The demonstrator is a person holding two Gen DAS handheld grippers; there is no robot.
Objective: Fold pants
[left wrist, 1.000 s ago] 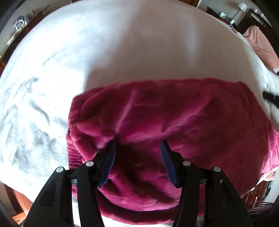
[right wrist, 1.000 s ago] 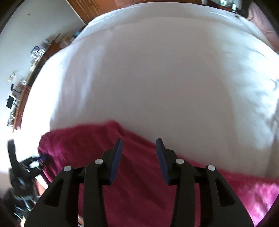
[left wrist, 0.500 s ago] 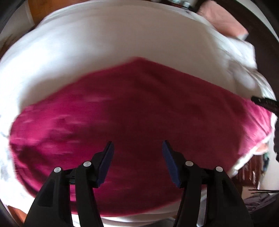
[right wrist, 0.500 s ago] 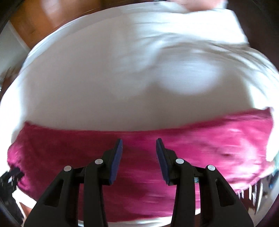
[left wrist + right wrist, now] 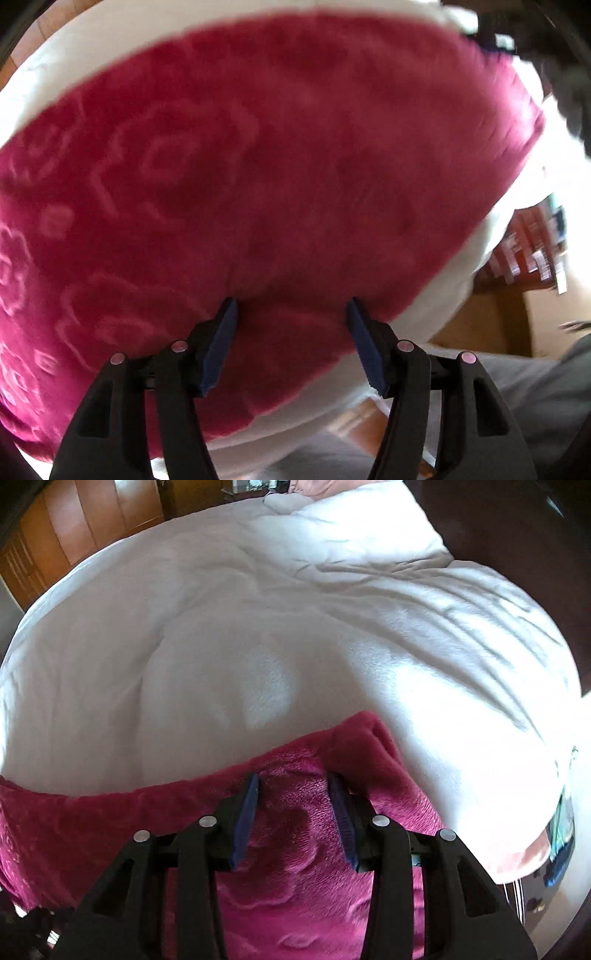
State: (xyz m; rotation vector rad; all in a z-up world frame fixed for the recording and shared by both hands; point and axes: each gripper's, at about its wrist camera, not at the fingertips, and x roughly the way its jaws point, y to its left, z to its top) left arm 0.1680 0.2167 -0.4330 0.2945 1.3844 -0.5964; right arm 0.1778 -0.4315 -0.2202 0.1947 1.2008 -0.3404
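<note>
White bedding [image 5: 258, 627], wooden wardrobe [image 5: 85, 528] behind

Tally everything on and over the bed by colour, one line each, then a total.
Magenta: 1, the fleece pants
White: 1, the bed cover
Black with blue pads: 2, the left gripper and the right gripper, both with jaws apart over the pants
Total: 4

Left gripper [image 5: 291, 314]: matte black plastic arms, two silver rivets each side, dark blue ribbed pads [image 5: 364, 345] on tapered fingers. Right gripper [image 5: 293, 788]: same black build, four silver rivets, blue pads [image 5: 245, 812]. Grey trousers [image 5: 532, 387] at 4 o'clock in left view.
</note>
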